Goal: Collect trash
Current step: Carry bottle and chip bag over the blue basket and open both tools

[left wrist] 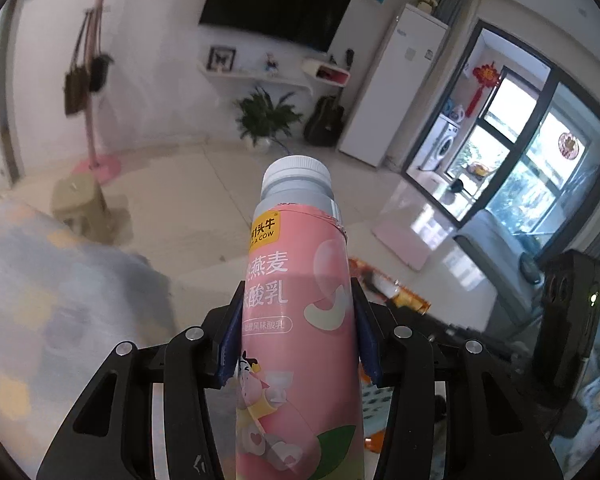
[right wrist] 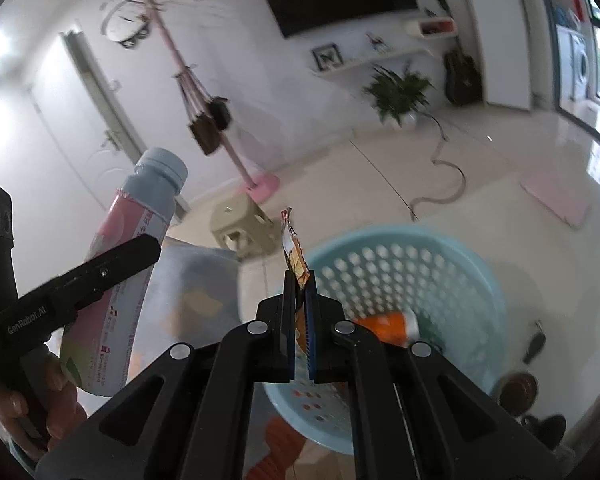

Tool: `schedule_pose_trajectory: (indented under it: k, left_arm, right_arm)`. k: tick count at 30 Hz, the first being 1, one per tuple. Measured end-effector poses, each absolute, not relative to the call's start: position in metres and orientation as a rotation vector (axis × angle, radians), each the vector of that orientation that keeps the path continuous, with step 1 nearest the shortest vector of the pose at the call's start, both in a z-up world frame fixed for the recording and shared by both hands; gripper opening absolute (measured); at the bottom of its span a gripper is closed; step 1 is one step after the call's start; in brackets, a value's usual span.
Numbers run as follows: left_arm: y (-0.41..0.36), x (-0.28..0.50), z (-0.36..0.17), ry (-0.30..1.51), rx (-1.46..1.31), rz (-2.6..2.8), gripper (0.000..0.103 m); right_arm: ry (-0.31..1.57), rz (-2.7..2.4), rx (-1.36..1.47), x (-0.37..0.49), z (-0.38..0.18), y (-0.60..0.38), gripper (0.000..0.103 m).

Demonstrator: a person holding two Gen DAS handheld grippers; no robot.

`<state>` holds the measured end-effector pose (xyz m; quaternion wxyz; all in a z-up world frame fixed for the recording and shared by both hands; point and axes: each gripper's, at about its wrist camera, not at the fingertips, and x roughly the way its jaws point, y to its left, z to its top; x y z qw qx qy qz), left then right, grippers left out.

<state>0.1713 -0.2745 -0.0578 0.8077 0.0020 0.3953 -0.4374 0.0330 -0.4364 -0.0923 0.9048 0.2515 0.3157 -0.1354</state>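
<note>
My left gripper (left wrist: 296, 304) is shut on a pink yogurt drink bottle (left wrist: 300, 320) with a pale blue cap, held upright in the air. The bottle also shows in the right wrist view (right wrist: 132, 264), at the left, with the left gripper's finger (right wrist: 100, 272) across it. My right gripper (right wrist: 300, 280) is shut on a thin orange snack wrapper (right wrist: 294, 246) that sticks up between the pads. It hangs over the near rim of a light blue perforated basket (right wrist: 452, 256). An orange bottle (right wrist: 388, 326) lies inside the basket.
A beige plastic stool (right wrist: 240, 228) stands on the tiled floor beyond the basket. A pink coat stand (right wrist: 236, 156) with bags rises behind it. A potted plant (right wrist: 400, 92), a cable on the floor (right wrist: 444, 192) and a pink mat (right wrist: 556, 196) lie farther off. A patterned blanket (left wrist: 40, 288) is at the left.
</note>
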Motion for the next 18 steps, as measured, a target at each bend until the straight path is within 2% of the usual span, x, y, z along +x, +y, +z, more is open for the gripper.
schedule_pose_trajectory:
  k: [6,7,9,12,18]
  left_arm:
    - [-0.293,0.174,-0.093,0.926,0.008,-0.967,0.047]
    - [-0.294,0.174,-0.094,0.92,0.012,-0.968,0.05]
    - [-0.294,0.173,-0.096,0.903,0.022,-0.978,0.063]
    - [-0.294,0.175,-0.098,0.912,0.012,-0.983,0.064]
    - [-0.278,0.165,-0.08,0.851,0.02,-0.996,0.064]
  right_arm:
    - [0.728,-0.317,0.583,0.03,-0.121,-0.451,0.003]
    - [0.73,-0.317,0.589,0.029,-0.123,-0.453,0.004]
    - [0.738,-0.33,0.583,0.028,-0.124,-0.454,0.005]
    - [0.743,-0.337,0.572,0.027,-0.122,-0.458,0.01]
    - [0.715,-0.337,0.56,0.023,-0.115,-0.452,0.032]
